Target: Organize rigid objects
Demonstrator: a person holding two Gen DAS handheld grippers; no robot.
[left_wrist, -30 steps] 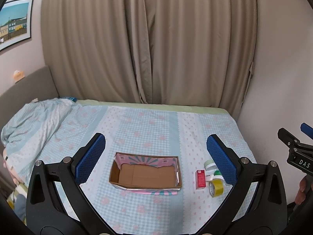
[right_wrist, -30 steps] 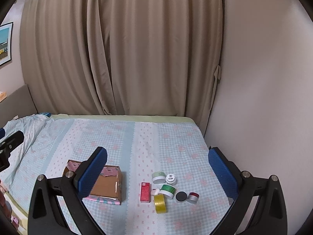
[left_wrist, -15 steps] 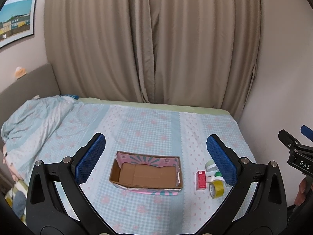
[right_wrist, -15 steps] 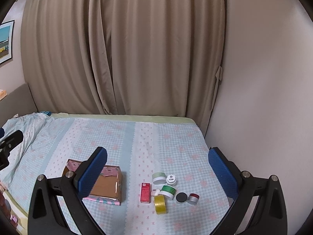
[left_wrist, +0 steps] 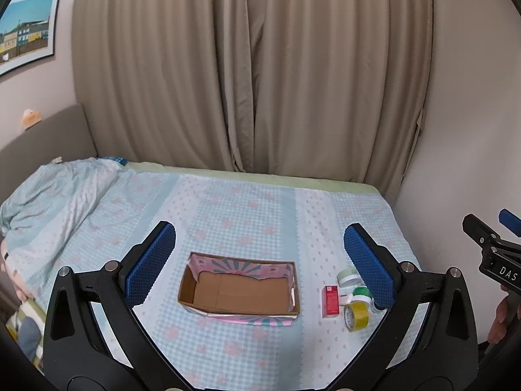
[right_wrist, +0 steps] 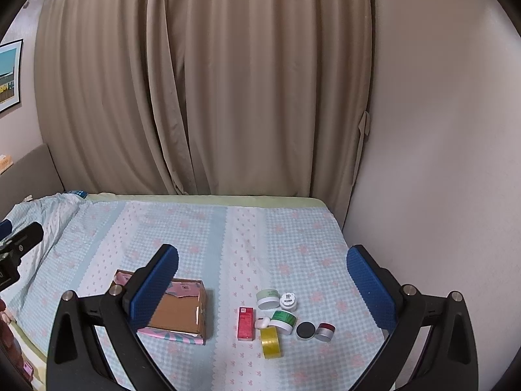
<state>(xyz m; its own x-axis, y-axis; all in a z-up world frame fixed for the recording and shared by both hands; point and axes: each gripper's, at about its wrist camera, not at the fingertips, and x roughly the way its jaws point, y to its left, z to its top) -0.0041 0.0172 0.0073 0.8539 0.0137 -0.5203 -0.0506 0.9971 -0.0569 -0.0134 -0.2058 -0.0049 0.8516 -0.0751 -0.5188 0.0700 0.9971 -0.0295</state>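
Both grippers hang above the near edge of the bed (right_wrist: 247,228), jaws spread wide and holding nothing. Between the fingers of the right gripper (right_wrist: 262,280) lies the cluster of small things: a red carton (right_wrist: 245,323) lying flat with its long axis running away from the camera, a yellow tape roll (right_wrist: 271,342) on its edge just right of the carton's near end, a small white case (right_wrist: 262,322) touching the roll's far side, a green-lidded jar (right_wrist: 284,321), a pale green jar (right_wrist: 267,298) with a white-lidded jar (right_wrist: 288,301) beside it, then a black cap (right_wrist: 305,330) and a red-topped silver jar (right_wrist: 325,331) at the right end. Left of the cluster, apart from it, sits the open cardboard box (right_wrist: 182,309), partly behind the right gripper's left finger. The left gripper (left_wrist: 260,260) frames that box (left_wrist: 239,290) between its fingers, long axis running left to right. Beige curtains (right_wrist: 202,81) hang behind the bed.
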